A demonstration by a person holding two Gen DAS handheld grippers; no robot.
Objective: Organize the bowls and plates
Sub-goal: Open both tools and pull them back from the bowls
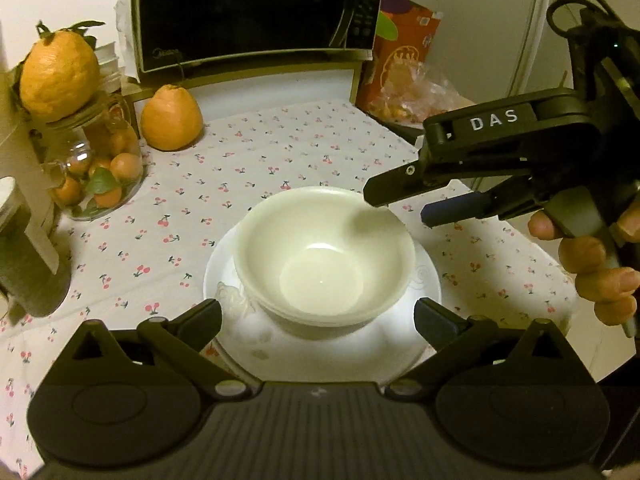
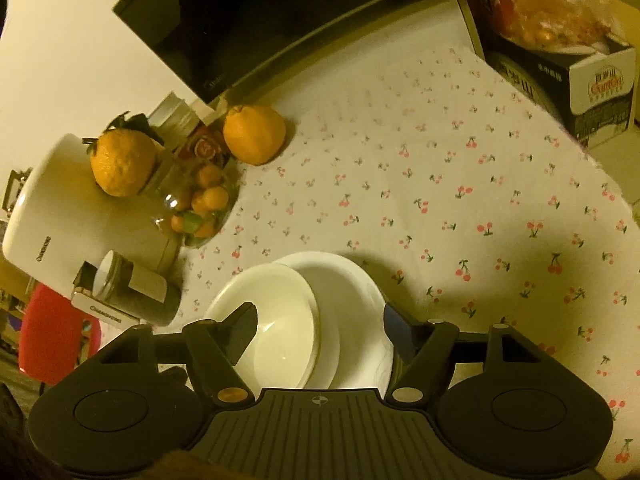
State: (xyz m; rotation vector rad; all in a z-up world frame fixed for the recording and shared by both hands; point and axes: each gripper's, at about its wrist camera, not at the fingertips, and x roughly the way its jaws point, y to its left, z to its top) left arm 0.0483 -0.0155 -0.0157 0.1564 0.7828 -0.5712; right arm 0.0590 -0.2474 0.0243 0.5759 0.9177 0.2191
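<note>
Bowls (image 1: 324, 256), cream-white and nested, sit on a white plate (image 1: 240, 344) on the cherry-print tablecloth (image 1: 280, 148). Just before the plate, the left gripper (image 1: 318, 316) hangs with its jaws spread wide, one fingertip to each side of the stack and neither touching it. Over the bowls' right rim the right gripper (image 1: 400, 204), held by a hand (image 1: 596, 264), has its jaws parted with nothing between them; its own camera shows its fingers (image 2: 244, 332) flanking the stack without pressing on it. Farther out stand a jar of small oranges (image 1: 96, 172), a large orange (image 1: 171, 118) and a black microwave (image 1: 256, 12).
</note>
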